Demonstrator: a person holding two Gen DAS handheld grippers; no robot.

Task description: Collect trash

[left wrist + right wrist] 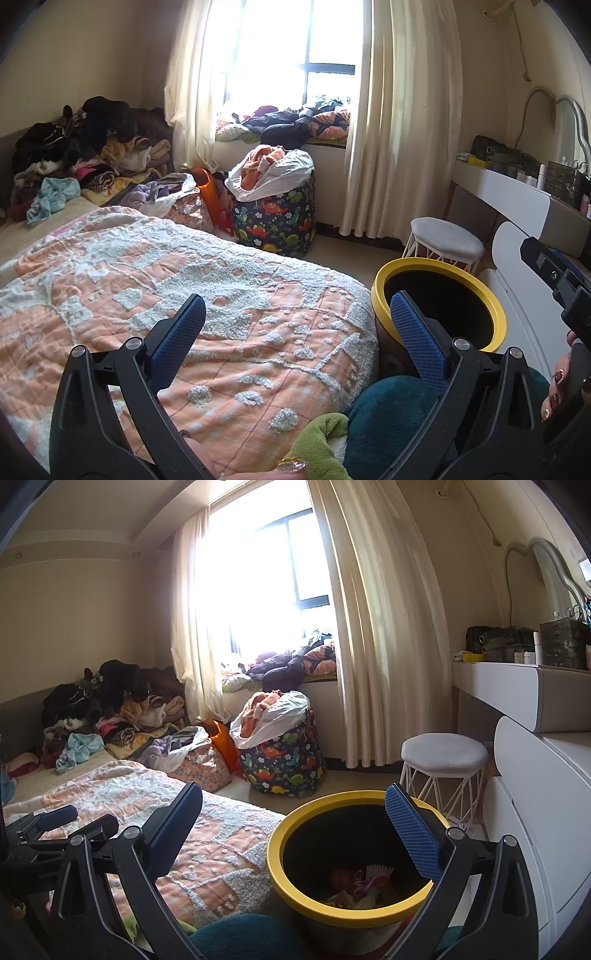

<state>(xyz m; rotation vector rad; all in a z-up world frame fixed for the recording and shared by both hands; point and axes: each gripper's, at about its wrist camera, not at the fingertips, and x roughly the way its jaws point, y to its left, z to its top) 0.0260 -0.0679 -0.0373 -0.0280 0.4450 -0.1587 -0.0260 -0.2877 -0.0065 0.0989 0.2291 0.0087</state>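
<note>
A black bin with a yellow rim (284,878) stands on the floor beside the bed, with crumpled wrappers (365,882) at its bottom. My right gripper (295,823) hangs open just above and in front of the bin, its right pad over the rim, nothing between the fingers. My left gripper (299,336) is open and empty over the orange and white bedspread (184,280); its right pad overlaps the same bin's yellow rim (498,314). The right gripper (554,273) shows at the right edge of the left wrist view.
Piled clothes (110,709) cover the bed's far end. A dinosaur-print hamper (284,760) and a floral bag (199,764) sit by the window. A white stool (443,760) and white vanity (517,694) line the right side. A teal and green garment (380,424) lies close below.
</note>
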